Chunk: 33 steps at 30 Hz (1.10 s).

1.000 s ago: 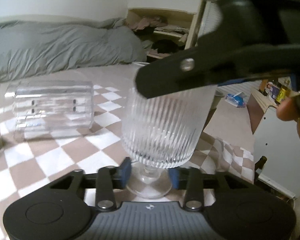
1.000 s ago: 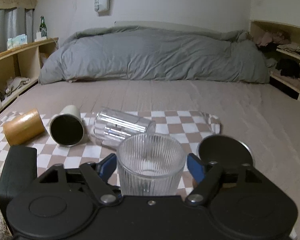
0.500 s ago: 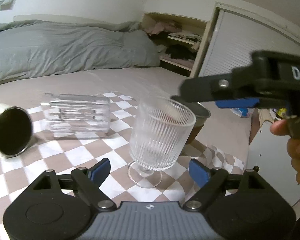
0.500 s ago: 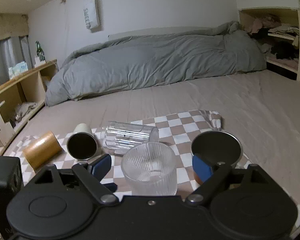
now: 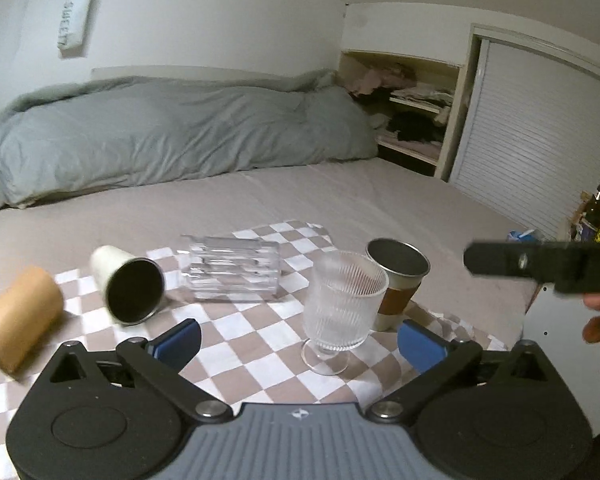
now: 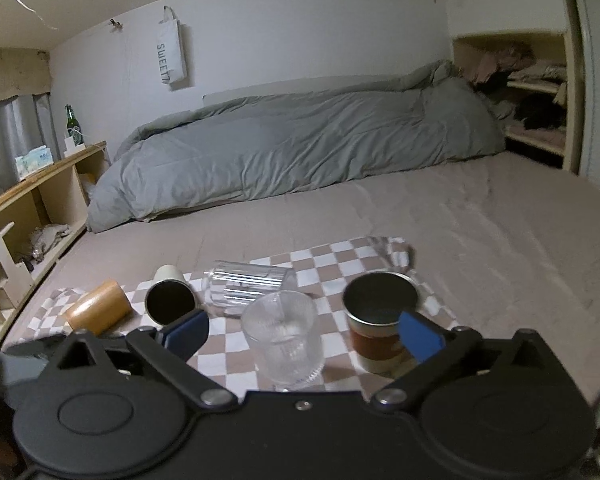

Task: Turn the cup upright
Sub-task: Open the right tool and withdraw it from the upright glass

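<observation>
A checkered brown-and-white cloth (image 5: 236,336) is seen spread on a bed with a taupe sheet, and a ribbed clear footed glass (image 5: 342,300) is stood upright on it, mouth up, its round foot flat on the cloth. The left gripper (image 5: 298,338) is held just in front of the glass with its blue-padded jaws spread wide on either side, nothing touched. The right gripper (image 6: 304,332) is likewise shown with its jaws wide apart, raised above and near the glass (image 6: 282,330), nothing gripped. Just beside the glass, to its right, a metal tumbler with a brown band (image 5: 398,280) is stood upright. Behind the glass a clear ribbed tumbler (image 5: 230,268) is laid on its side. Further left, a cream cup with a dark interior (image 5: 126,284) is laid on its side, mouth toward the camera, and a tan cup (image 5: 18,318) is laid beside it. A rumpled grey duvet (image 5: 172,136) is seen along the far wall.
</observation>
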Tool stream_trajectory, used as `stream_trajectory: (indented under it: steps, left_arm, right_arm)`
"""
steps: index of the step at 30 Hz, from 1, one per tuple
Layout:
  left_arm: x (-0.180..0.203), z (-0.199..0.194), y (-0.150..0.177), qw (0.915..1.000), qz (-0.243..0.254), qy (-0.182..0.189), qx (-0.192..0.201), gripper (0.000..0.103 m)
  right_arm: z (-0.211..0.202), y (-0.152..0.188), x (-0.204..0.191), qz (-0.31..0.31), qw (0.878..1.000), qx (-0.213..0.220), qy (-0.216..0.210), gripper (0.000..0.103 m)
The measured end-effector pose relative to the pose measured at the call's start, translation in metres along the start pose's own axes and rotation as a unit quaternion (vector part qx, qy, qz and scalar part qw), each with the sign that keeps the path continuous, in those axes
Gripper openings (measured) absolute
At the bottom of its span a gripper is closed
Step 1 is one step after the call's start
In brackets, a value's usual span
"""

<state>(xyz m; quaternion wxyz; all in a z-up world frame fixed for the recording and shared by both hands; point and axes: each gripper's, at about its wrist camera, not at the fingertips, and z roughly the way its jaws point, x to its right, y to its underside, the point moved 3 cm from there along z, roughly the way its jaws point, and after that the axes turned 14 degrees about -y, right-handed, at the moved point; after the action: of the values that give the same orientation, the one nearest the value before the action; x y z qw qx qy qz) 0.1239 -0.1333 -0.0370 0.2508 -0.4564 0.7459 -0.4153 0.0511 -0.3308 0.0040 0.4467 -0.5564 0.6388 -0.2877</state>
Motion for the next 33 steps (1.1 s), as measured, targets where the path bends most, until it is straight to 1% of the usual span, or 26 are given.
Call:
stream_trajectory:
  steps: [4,8,12,16,20,23,27,33]
  left_arm:
    - [0.000,-0.027,-0.002,0.9996,0.005,-0.026,0.008,0.103]
    - [0.002,-0.050,0.001,0.9976,0.019,-0.064,0.015,0.103]
    - [0.001,-0.063,0.008,0.9969,0.010,-0.078,0.005,0.103]
    - [-0.002,-0.073,0.017,0.9952,0.005,-0.098,-0.005,0.103]
    - [-0.008,-0.079,0.026,0.9941,-0.009,-0.106,-0.022,0.103]
    - [-0.009,-0.083,0.033,0.9920,-0.007,-0.124,-0.024,0.103]
    - [-0.012,-0.086,0.041,0.9900,-0.011,-0.137,-0.032,0.103]
    - [-0.013,-0.089,0.045,0.9869,-0.012,-0.158,-0.030,0.103]
  right_arm:
    - [-0.014,0.005,-0.003,-0.011,1.000,-0.003,0.012,0.103]
    - [-0.024,0.014,-0.002,-0.007,1.000,-0.009,0.008,0.103]
    - [-0.032,0.027,-0.005,-0.009,1.000,-0.014,0.009,0.103]
    - [-0.040,0.039,-0.008,-0.011,1.000,-0.019,0.006,0.103]
    - [-0.045,0.046,-0.011,-0.013,1.000,-0.018,0.013,0.103]
    - [-0.047,0.052,-0.011,-0.009,1.000,-0.024,0.016,0.103]
    - [-0.049,0.059,-0.012,-0.012,0.999,-0.034,0.021,0.103]
    - [-0.048,0.067,-0.017,-0.018,0.998,-0.051,0.023,0.103]
